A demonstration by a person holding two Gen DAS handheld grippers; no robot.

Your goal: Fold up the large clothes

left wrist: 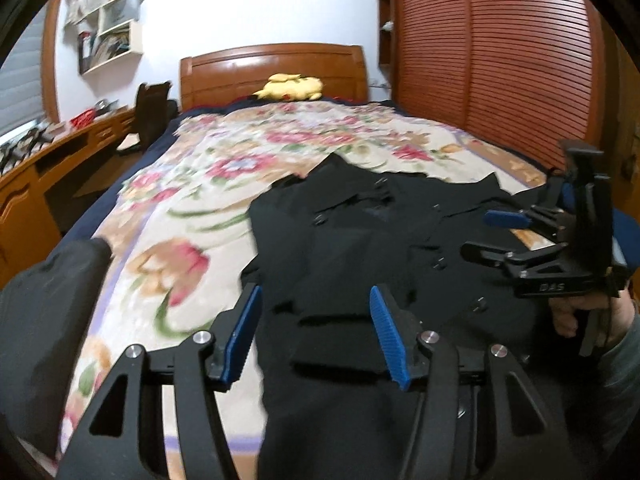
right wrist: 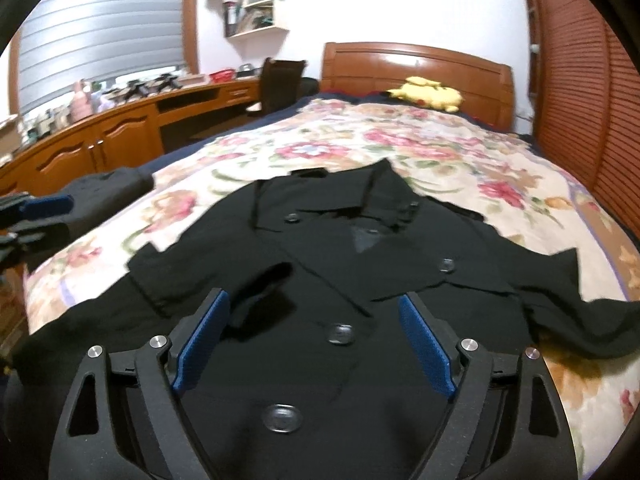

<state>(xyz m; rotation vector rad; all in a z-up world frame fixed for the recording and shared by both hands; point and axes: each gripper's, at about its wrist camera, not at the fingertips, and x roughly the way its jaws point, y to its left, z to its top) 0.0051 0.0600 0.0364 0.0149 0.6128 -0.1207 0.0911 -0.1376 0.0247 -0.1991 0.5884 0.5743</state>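
On the bed (right wrist: 520, 184), the left tongs (left wrist: 316, 332) hung open and empty above the black coat (right wrist: 320, 264). The coat lay front-up, perhaps with its left sleeve already folded in. The right tongs (right wrist: 316, 344) gaped empty too. Best pinch the sleeve's hem squarely.

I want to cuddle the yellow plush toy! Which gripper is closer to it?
Neither clearly. The yellow plush toy lies far off by the headboard. The left gripper and the right gripper both hover open over the black coat at the near end.
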